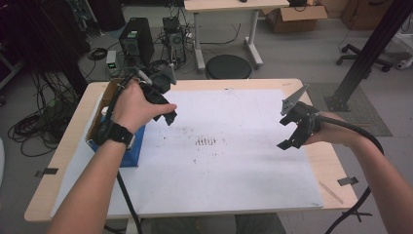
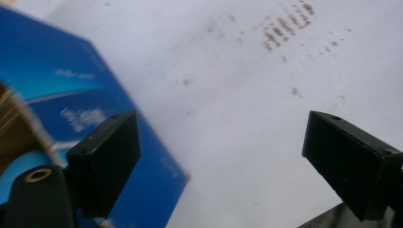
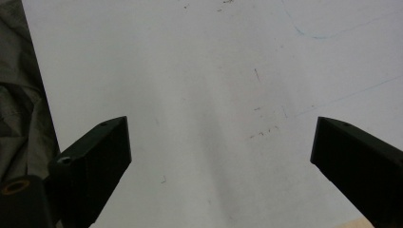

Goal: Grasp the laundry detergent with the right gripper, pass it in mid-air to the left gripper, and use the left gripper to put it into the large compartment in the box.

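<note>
My left gripper (image 1: pixel 165 116) hovers over the left part of the white sheet (image 1: pixel 229 161), just right of an open box with blue sides (image 1: pixel 130 155). In the left gripper view its jaws (image 2: pixel 223 166) stand open with nothing between them, the blue box (image 2: pixel 62 95) lies under the left jaw, and dark smudges (image 2: pixel 285 26) mark the sheet farther off. My right gripper (image 1: pixel 286 132) is held above the sheet's right edge. In the right gripper view its jaws (image 3: pixel 223 171) are wide open over the bare white sheet (image 3: pixel 199 71).
The sheet covers most of a wooden table (image 1: pixel 73 146), with tape strips (image 1: pixel 347 181) near its edges. Beyond the far edge stand a computer tower (image 1: pixel 136 39), a round black stool (image 1: pixel 228 67), a desk leg (image 1: pixel 252 39) and loose cables. A black post (image 1: pixel 365 53) rises at right.
</note>
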